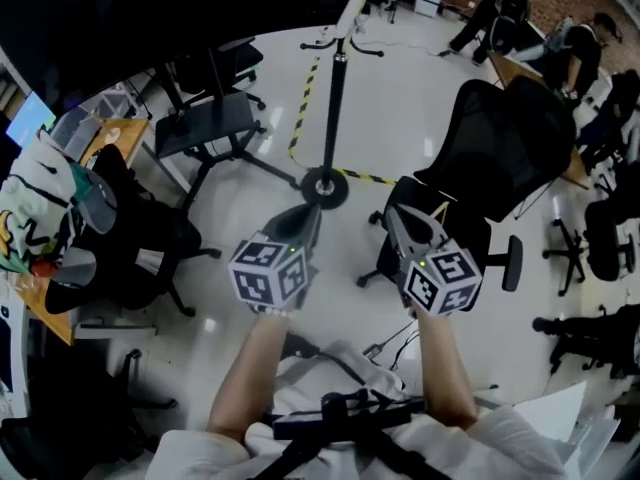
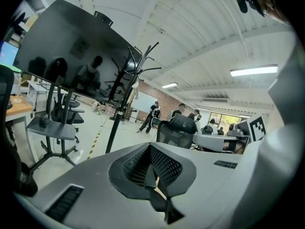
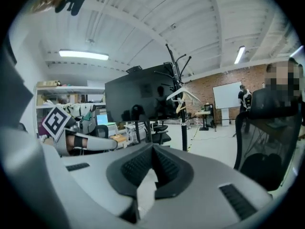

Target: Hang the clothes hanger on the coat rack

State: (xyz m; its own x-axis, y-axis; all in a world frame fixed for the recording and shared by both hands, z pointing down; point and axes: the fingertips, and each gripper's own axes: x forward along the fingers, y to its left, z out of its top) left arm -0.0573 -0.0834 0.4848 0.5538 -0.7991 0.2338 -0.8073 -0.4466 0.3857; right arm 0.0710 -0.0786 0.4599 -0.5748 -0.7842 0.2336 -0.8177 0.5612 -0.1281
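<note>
White hanger (image 3: 183, 95) on black coat rack (image 3: 184, 128)

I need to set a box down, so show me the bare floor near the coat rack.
Widest bare floor: between the rack pole and the mesh chair. A narrower taped strip lies between the rack and the screen stand. Crowded: the left side, with the stand, a chair and a desk; the right edge, with more chairs.
</note>
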